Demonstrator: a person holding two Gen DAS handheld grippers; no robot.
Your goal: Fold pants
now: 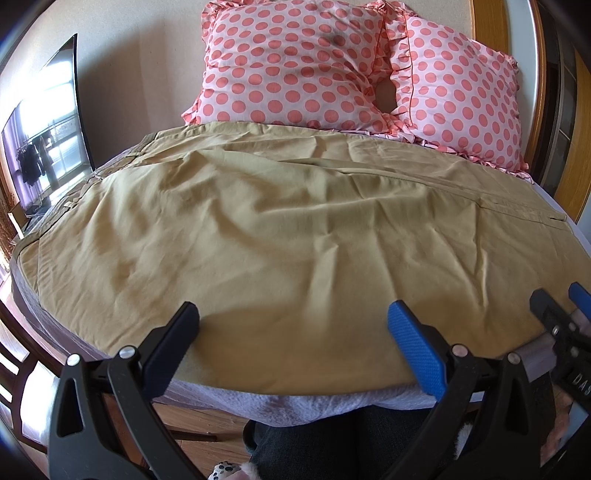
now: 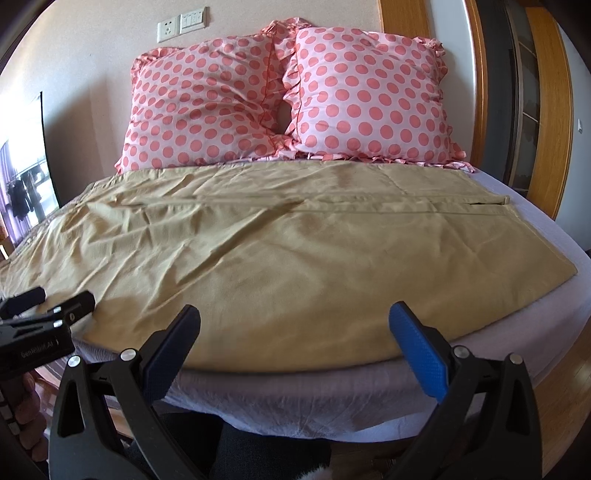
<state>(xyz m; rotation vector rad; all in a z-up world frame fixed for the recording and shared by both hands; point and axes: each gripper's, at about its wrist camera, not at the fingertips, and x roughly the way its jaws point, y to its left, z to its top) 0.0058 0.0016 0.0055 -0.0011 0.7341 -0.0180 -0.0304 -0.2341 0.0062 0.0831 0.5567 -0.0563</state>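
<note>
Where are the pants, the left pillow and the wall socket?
pants (image 2: 295, 258): right wrist view, middle of the tan cloth.
left pillow (image 2: 199, 114): right wrist view, centre of its dotted face.
wall socket (image 2: 168, 30): right wrist view, white plate.

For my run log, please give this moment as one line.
stage: before grasp | pants: flat on bed | left gripper: open | right gripper: open

Left tongs (image 1: 293, 325) — fingers spread wide, right tongs (image 2: 295, 325) likewise, side by side

Black clamp arms w/ silver rivets, 1 blue and 1 black fingers (image 1: 413, 343), dark trousers (image 1: 303, 443).
</note>
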